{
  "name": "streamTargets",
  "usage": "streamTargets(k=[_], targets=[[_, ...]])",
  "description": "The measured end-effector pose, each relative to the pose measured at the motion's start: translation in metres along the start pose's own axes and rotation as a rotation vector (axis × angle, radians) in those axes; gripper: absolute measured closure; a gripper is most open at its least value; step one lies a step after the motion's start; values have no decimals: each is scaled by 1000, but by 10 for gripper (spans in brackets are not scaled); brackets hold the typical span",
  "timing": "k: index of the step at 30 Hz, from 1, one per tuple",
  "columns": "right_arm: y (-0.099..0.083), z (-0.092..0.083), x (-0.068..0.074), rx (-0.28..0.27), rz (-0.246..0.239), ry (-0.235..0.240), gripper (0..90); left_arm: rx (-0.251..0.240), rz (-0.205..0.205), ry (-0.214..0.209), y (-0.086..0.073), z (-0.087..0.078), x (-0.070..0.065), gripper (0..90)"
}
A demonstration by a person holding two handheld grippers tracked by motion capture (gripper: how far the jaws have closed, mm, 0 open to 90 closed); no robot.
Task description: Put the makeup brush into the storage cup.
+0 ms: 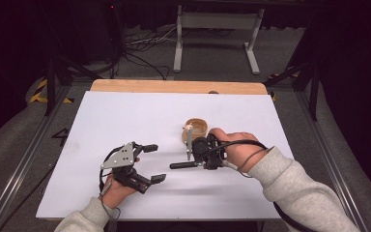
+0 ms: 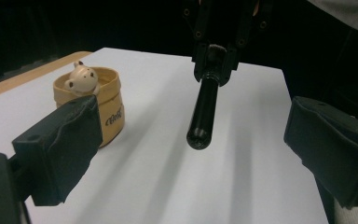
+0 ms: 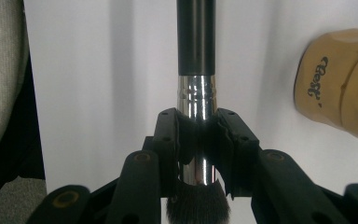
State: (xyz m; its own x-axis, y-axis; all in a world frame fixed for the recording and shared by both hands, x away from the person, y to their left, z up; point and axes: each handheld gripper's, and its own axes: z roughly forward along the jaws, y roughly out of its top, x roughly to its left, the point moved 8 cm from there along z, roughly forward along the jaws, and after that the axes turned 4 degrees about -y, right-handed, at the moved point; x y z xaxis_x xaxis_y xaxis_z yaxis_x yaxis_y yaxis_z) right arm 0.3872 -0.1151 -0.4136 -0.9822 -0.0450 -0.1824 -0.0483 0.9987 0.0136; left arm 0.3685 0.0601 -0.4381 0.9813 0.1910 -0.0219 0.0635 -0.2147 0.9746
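A makeup brush lies level above the white table sheet, its black handle pointing left. My right gripper is shut on its silver ferrule, with the dark bristles behind the jaws. My left gripper stands open a little to the left of the handle's tip, nothing between its fingers. In the left gripper view the brush points straight at the gap of my left gripper, held by the right gripper farther off. A tan cup with a small bear figure on its rim stands just behind the right gripper.
A white sheet covers the table, with a wooden strip along the far edge. Grey sleeves come in from the bottom. The tan cup is close beside the brush. Metal frame legs and cables lie on the floor beyond.
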Motion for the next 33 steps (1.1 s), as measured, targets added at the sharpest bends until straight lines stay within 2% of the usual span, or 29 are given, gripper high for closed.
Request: streamTargets(k=[5,15,26,33], targets=[[7,-1,1,-11,-1,1,709,13,-5,-20,0,7,-2,62],[17,-1,2,-9,-20,11,709,49,16,-65,-3,21,-6,122],[26,0,5,14,0,37,709,93,19,-75,-8,26,-4,192],[28,2,5,25,2,46,709,101,8,-79,-10,27,-3,277]])
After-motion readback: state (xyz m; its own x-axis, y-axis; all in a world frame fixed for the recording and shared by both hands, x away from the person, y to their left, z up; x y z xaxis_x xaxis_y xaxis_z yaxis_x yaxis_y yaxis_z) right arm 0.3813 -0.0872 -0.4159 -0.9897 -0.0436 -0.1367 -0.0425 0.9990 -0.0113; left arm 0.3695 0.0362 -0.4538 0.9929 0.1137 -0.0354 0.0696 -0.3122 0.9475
